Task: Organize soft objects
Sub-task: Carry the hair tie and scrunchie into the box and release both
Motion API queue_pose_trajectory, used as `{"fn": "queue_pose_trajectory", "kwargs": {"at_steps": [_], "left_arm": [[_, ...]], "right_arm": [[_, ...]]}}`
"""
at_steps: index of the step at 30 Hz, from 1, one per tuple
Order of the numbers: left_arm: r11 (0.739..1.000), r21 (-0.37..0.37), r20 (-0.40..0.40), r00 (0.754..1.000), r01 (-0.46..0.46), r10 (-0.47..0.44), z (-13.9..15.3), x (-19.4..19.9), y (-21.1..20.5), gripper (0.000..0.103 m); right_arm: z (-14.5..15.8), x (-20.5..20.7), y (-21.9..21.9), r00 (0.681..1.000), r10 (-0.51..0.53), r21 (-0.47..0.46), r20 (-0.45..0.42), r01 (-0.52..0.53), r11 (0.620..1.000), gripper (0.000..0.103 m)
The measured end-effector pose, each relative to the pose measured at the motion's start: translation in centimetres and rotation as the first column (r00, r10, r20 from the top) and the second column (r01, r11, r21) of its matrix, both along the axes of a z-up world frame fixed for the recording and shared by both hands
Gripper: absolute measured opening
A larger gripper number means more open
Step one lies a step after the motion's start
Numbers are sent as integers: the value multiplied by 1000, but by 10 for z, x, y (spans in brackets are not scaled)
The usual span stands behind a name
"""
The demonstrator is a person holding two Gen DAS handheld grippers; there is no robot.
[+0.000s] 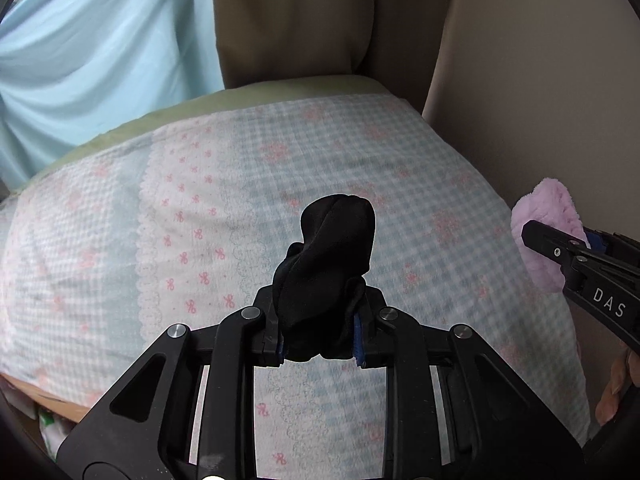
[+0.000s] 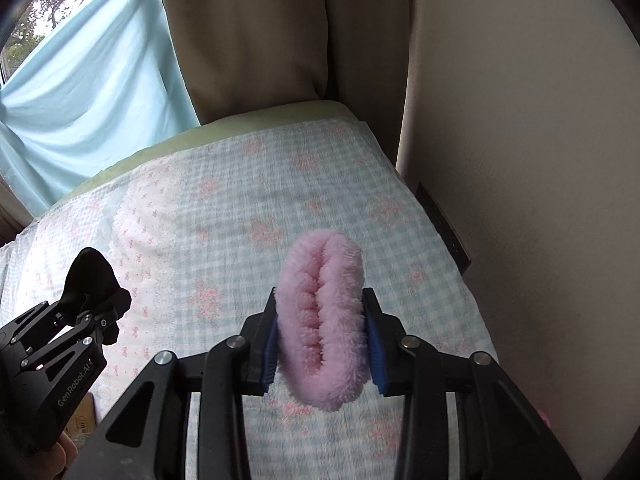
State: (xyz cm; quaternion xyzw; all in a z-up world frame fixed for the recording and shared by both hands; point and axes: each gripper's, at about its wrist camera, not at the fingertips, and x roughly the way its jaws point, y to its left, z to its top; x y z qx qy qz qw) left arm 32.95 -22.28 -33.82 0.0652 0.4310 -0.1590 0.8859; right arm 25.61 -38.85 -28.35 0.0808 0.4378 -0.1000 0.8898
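Black sock (image 1: 328, 268), pink fluffy sock (image 2: 322, 320), blue-white gingham blanket (image 2: 240, 208) w/ pink bows.

Left gripper (image 1: 318, 334): bundled sock (image 1: 328, 272) between its jaws, sticking out ahead of them, above the bed (image 1: 120, 240).
Right gripper (image 2: 322, 344): fluffy cloth (image 2: 322, 320) between its jaws, above the same bed, to the right of the left jaws.
Blanket (image 2: 240, 208): spread on the bed beneath both jaws.
Curtains (image 1: 100, 40): behind the bed's far edge, ahead of the jaws.
Wall (image 2: 520, 160): right of the right jaws, alongside the bed.
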Motion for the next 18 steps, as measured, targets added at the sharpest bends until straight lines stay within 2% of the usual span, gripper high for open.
{"fn": "queue_pose_trajectory", "kwargs": {"at_steps": [6,10,15,18], "left_arm": [[999,-45,5,1000,9,-9,76,-32,27,20],[998,-65,20,1000,10,-8,126,-65,61,20],[997,-73,42,999,-10,13,175,-103,119,20],[995,-86,40,998,-41,45,194,-118,161,20]], "right_arm": [[79,-37,41,999,2,0,41,-2,1000,34],[126,-63,87,997,42,-36,69,-40,999,34],[164,-90,148,992,89,-14,93,-88,996,34],[176,-97,194,985,137,-17,105,-136,991,34]]}}
